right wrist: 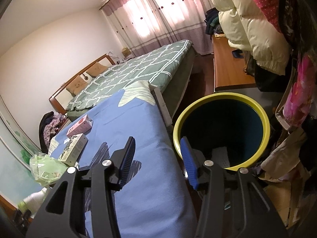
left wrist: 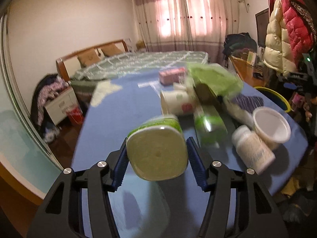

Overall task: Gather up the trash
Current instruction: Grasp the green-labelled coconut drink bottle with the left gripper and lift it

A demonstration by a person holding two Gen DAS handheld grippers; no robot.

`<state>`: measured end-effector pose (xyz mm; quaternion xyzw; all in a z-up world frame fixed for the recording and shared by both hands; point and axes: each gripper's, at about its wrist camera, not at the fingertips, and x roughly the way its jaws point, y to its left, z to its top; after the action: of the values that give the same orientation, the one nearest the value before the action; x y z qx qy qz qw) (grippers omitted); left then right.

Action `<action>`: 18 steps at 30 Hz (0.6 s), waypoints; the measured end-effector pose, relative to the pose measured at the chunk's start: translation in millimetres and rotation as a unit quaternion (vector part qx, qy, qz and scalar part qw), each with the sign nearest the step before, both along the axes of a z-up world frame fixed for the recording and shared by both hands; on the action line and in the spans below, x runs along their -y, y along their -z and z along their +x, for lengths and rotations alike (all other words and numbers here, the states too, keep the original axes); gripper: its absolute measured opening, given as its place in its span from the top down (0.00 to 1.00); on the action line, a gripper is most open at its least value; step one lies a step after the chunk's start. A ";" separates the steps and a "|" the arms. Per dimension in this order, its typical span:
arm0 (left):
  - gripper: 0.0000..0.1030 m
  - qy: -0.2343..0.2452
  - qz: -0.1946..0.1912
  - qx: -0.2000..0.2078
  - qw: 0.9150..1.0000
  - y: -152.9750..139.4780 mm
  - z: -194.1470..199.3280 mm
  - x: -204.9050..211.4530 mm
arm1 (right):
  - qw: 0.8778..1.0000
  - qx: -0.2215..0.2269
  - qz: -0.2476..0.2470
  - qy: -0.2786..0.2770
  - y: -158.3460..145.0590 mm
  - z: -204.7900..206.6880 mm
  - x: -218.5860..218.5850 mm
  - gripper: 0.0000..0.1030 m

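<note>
My left gripper [left wrist: 157,152] is shut on a green-and-white container [left wrist: 156,148] and holds it bottom-first above the blue table cloth [left wrist: 122,119]. Beyond it lie a tipped paper cup [left wrist: 176,103], a green bottle [left wrist: 210,125], a white pill bottle [left wrist: 253,150], a white plastic cup [left wrist: 271,127], a green plastic bag [left wrist: 214,77] and a pink box [left wrist: 172,75]. My right gripper [right wrist: 157,158] is open and empty over the table's right edge, beside the yellow-rimmed trash bin [right wrist: 221,130]. A grey item lies inside the bin.
In the right wrist view a pink box [right wrist: 80,128], a printed carton [right wrist: 74,148] and the green bag [right wrist: 46,167] lie on the cloth. A bed [right wrist: 134,71] stands behind the table. Coats [right wrist: 251,19] hang at right above a wooden desk [right wrist: 229,69].
</note>
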<state>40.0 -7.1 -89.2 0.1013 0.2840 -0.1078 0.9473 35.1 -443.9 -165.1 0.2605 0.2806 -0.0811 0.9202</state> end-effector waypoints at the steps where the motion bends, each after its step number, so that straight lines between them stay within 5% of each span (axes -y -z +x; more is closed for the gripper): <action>1: 0.45 -0.003 0.001 0.006 1.000 -4.5 5.0 0.6 | 1.000 0.000 0.000 -0.001 0.1 0.0 -0.1 0.56; 18: 0.47 -0.043 -0.020 0.014 0.999 -33.3 110.2 0.8 | 1.000 -0.011 -0.002 0.000 3.8 4.5 0.8 0.56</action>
<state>150.2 -7.9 -55.9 0.0716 0.2724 -0.0712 0.9569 39.6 -444.8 -168.9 0.2577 0.2904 -0.0840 0.9177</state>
